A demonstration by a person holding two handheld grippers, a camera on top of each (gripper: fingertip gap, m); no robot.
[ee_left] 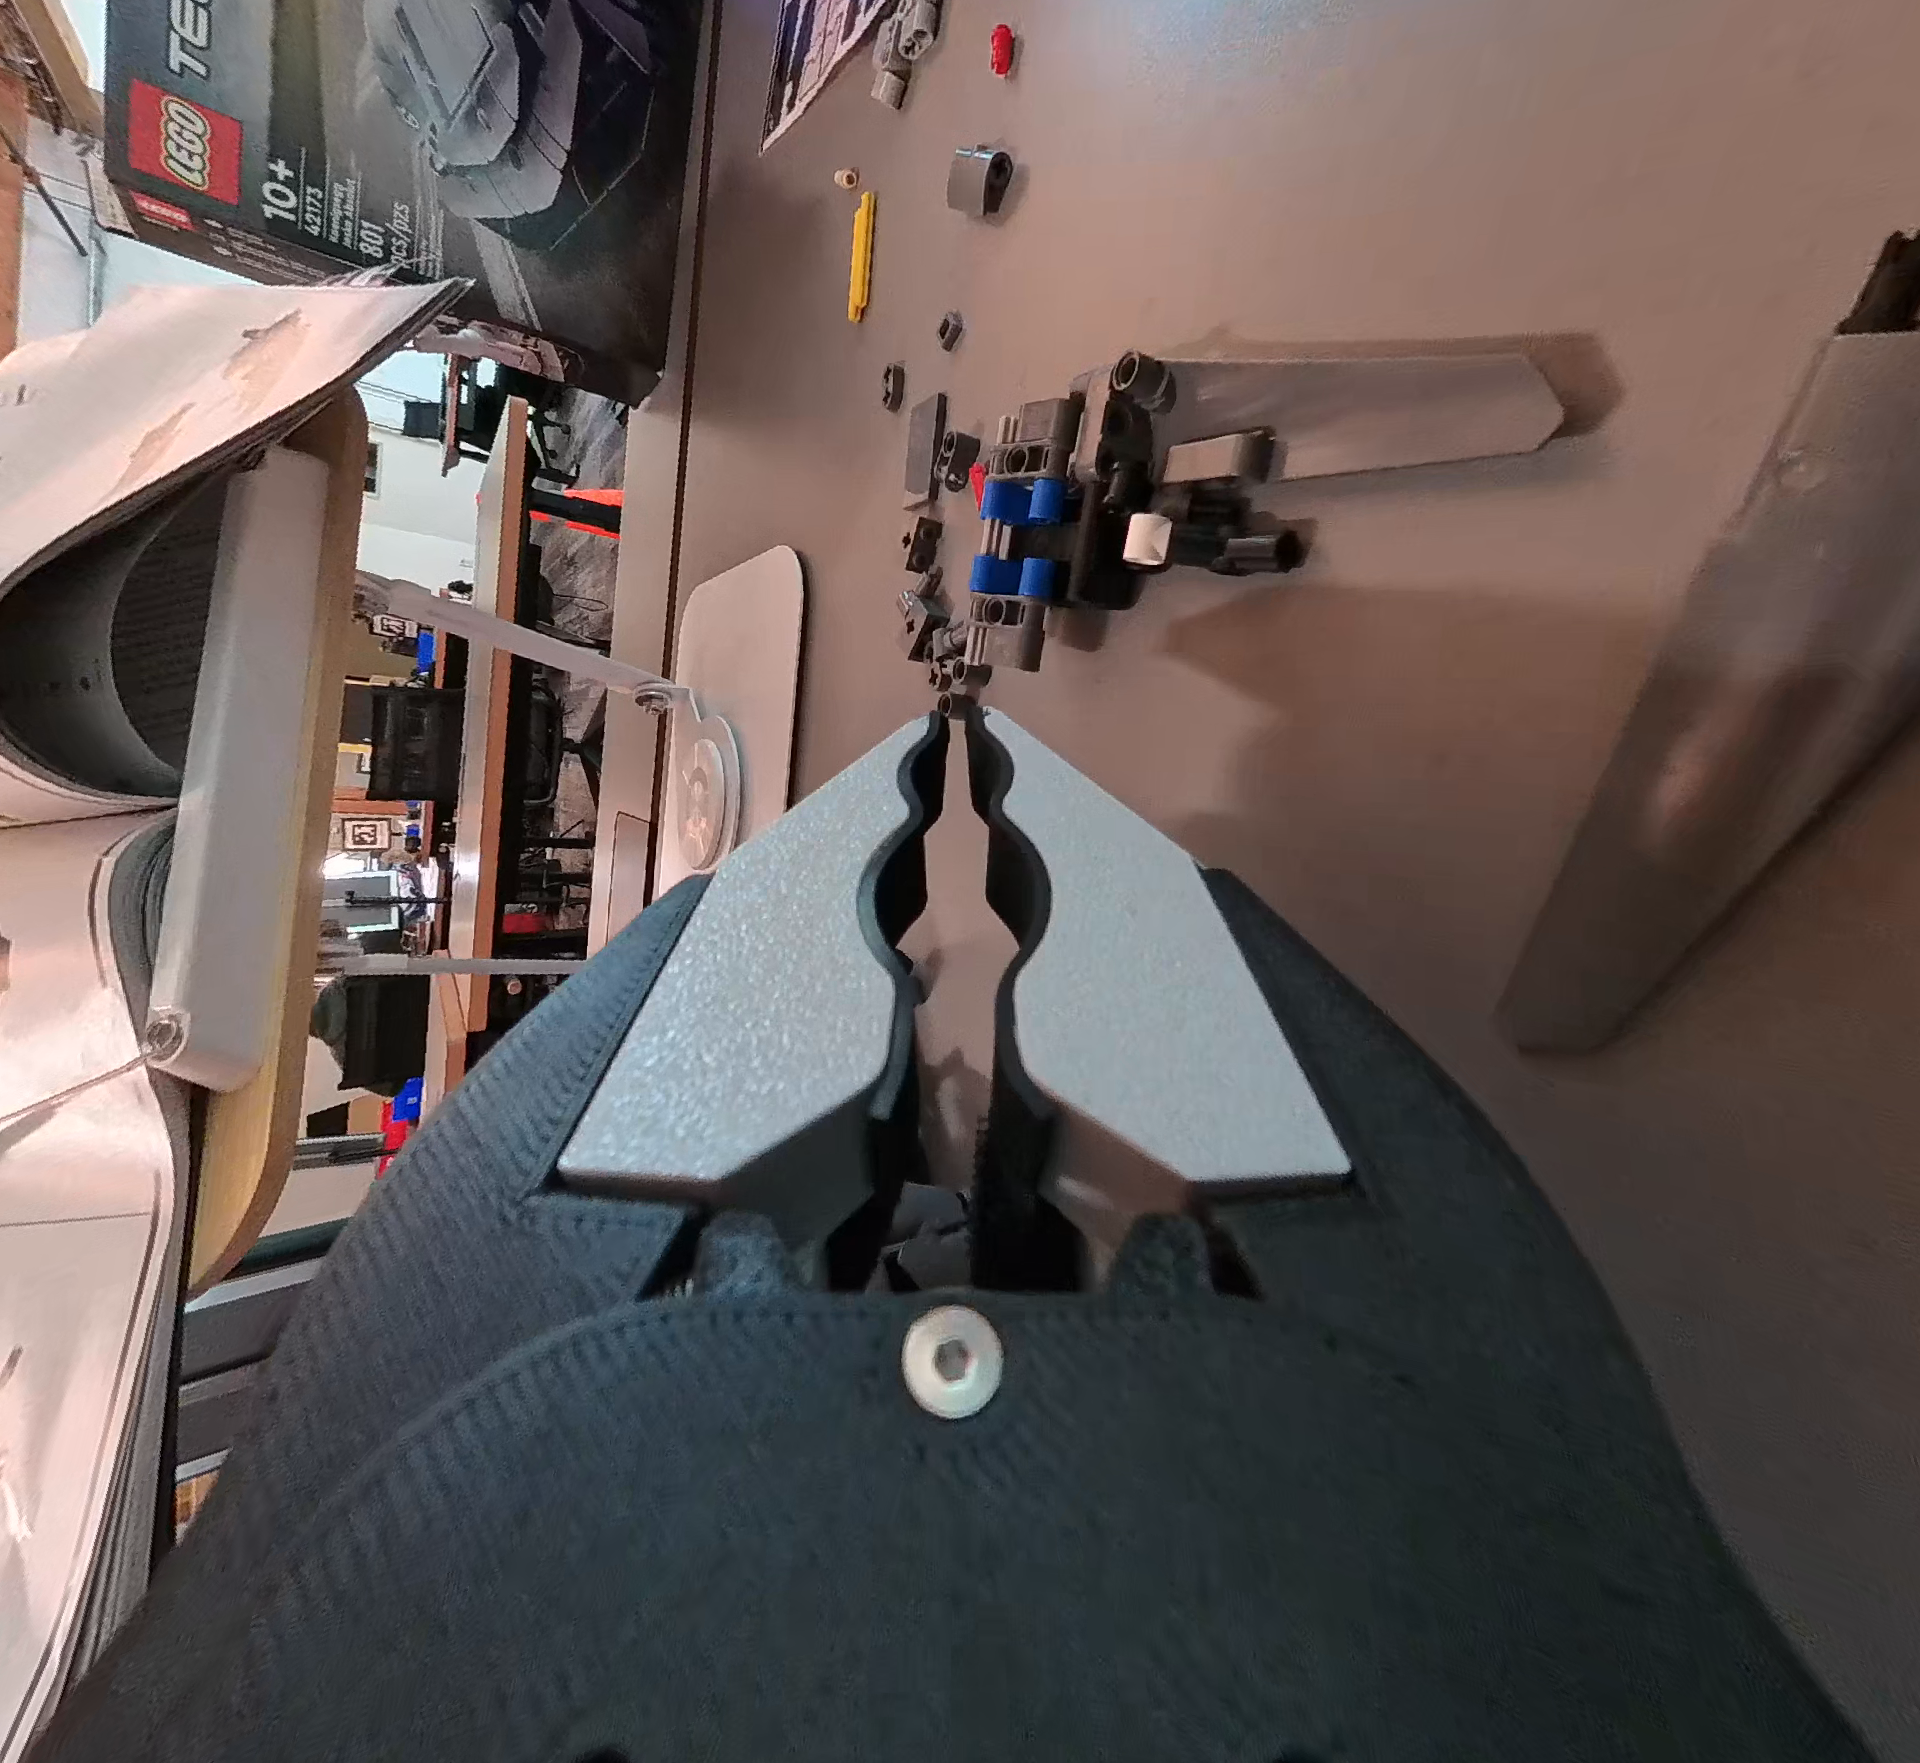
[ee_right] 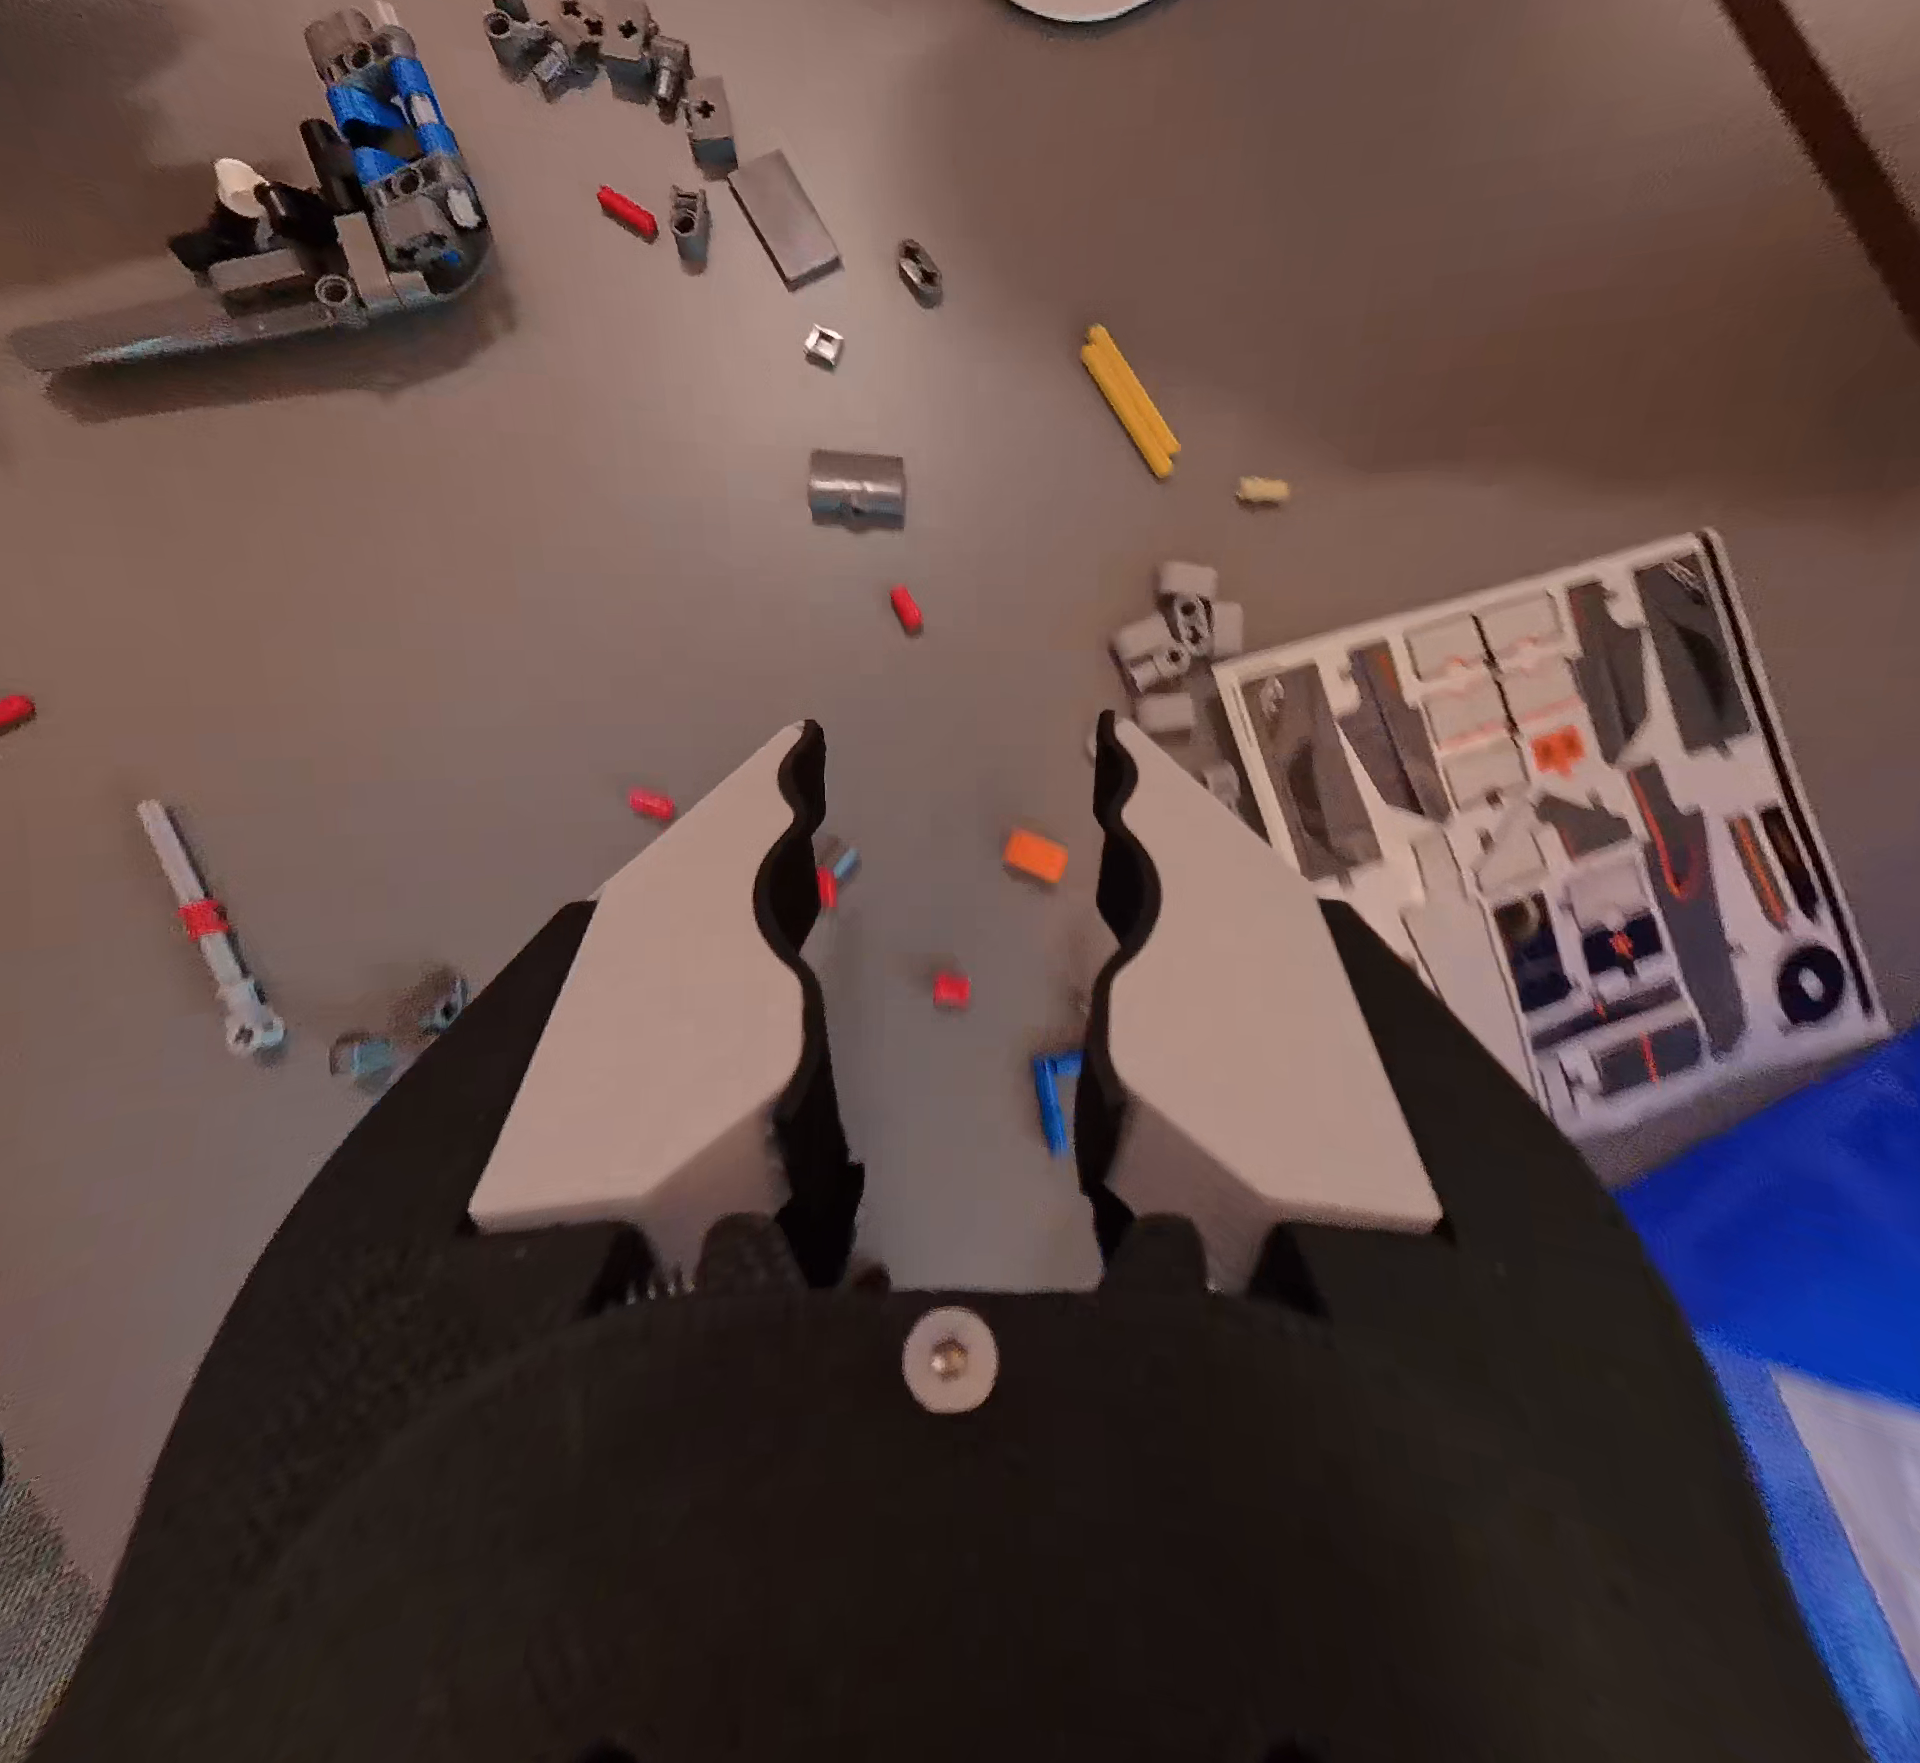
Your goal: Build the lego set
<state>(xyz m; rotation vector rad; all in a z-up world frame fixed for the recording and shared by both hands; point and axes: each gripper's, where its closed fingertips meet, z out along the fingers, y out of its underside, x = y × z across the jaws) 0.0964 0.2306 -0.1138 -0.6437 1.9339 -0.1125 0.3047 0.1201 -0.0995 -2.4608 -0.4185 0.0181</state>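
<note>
The partly built Lego model [ee_left: 1049, 508], grey and black with blue parts on a long grey panel, lies on the brown table beyond my left gripper [ee_left: 956, 724]. The left jaws are closed to a thin slit and hover just short of a cluster of small dark grey connectors [ee_left: 930, 622]. I see nothing held between them. In the right wrist view the model [ee_right: 364, 165] is at the far left. My right gripper [ee_right: 958, 734] is open and empty above loose pieces, with an orange tile [ee_right: 1034, 856] and a small red pin [ee_right: 951, 989] showing between its fingers.
Yellow axle [ee_right: 1127, 399], grey cylinder piece [ee_right: 855, 487], light grey axle with a red bush [ee_right: 203, 924] and several red pins lie scattered. A sticker sheet [ee_right: 1538, 830] and blue bag [ee_right: 1818, 1277] lie right. The Lego box [ee_left: 395, 82], an open booklet [ee_left: 156, 425] and a white pad [ee_left: 743, 674] lie past the pieces.
</note>
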